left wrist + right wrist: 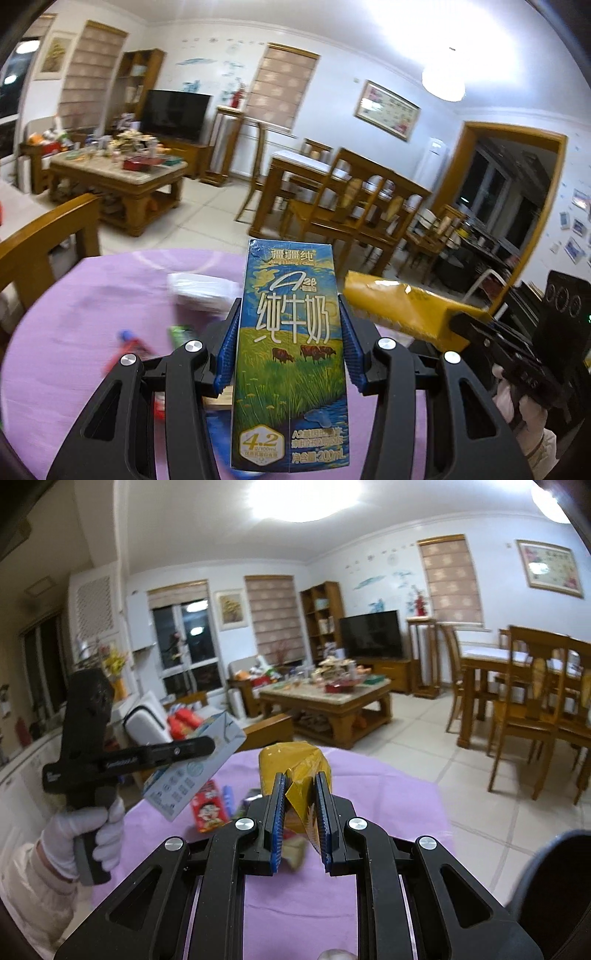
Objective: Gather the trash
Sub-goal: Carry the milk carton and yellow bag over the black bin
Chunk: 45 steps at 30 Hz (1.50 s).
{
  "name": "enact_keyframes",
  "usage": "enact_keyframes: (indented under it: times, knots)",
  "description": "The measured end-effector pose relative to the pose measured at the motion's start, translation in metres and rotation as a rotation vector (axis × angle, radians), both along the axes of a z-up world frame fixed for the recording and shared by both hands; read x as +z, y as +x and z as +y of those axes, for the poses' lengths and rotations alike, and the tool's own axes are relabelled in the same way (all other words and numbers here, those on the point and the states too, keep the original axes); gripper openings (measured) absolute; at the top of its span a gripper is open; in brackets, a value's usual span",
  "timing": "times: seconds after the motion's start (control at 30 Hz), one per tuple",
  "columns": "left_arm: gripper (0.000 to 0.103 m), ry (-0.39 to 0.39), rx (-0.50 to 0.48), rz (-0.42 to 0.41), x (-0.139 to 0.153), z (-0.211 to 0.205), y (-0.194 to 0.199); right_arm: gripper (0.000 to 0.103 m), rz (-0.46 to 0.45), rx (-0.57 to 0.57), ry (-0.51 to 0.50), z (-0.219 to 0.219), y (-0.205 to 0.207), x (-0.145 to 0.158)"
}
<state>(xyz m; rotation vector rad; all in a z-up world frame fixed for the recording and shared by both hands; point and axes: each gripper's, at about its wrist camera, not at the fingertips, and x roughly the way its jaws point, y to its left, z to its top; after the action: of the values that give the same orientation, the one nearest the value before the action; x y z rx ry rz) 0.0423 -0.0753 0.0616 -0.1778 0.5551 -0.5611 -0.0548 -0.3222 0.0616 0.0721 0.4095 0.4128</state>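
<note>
Milk carton [290,354], tall and slim, printed with a swirling blue sky, a green meadow with brown cows and large white Chinese characters, stands upright in the left claw [290,350], whose blue pads press its two sides above the lilac tabletop [74,314]. At about two o'clock from it the right claw [300,808] is clamped on a crumpled glossy yellow wrapper [291,764] that juts forward past the pads. On the tabletop at about nine o'clock from the wrapper lies a red snack packet [208,806] with a cartoon face.
</note>
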Motion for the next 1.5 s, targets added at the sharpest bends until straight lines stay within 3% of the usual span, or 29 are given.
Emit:
enact_keyframes:
  times: [0.43, 0.93, 1.23, 1.5]
  knots:
    - [0.047, -0.001, -0.245, 0.012, -0.016, -0.129, -0.016, 0.016, -0.033, -0.265, 0.038, -0.143, -0.071, -0.009]
    - [0.047, 0.007, -0.469, 0.029, -0.036, -0.257, -0.050, 0.016, -0.029, -0.542, 0.123, -0.287, -0.145, -0.053]
    - [0.047, 0.049, -0.521, 0.059, -0.069, -0.311, -0.057, 0.016, 0.017, -0.629, 0.166, -0.329, -0.163, -0.098]
    - [0.047, 0.110, -0.536, 0.114, -0.094, -0.340, -0.055, 0.016, 0.070, -0.662, 0.206, -0.349, -0.149, -0.134]
